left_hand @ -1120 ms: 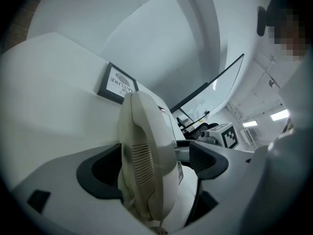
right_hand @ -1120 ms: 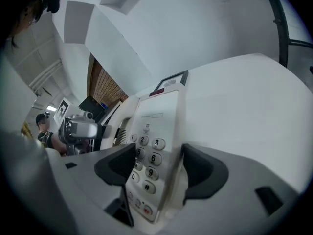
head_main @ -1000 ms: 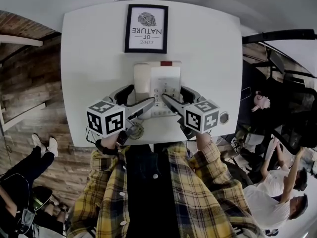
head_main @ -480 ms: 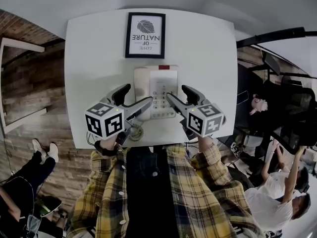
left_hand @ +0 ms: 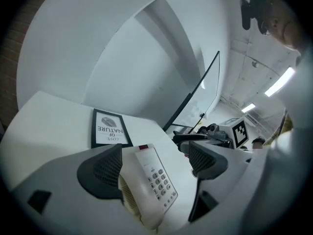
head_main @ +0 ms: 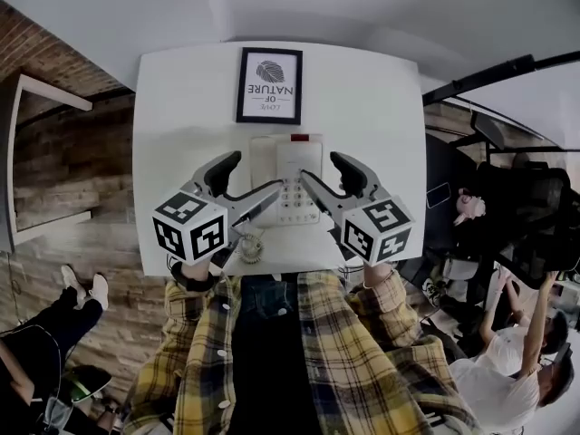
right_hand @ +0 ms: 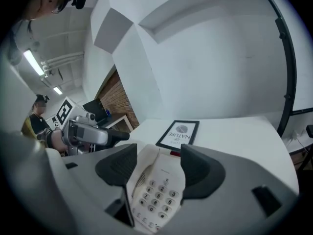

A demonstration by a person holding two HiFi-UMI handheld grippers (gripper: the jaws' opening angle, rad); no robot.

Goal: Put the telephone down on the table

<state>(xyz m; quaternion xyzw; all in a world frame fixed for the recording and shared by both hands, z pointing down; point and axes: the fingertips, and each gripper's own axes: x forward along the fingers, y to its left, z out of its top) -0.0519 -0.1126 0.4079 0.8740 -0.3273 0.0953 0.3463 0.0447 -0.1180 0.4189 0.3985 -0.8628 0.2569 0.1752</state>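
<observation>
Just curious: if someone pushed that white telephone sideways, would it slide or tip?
Probably slides: the telephone lies low and flat on the table. Its handset looks only cradled, so it might jolt loose. The coiled cord may tug back.

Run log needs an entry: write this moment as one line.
telephone: on table | left gripper: open, at handset side | right gripper: open, at keypad side | framed print: beyond telephone
</observation>
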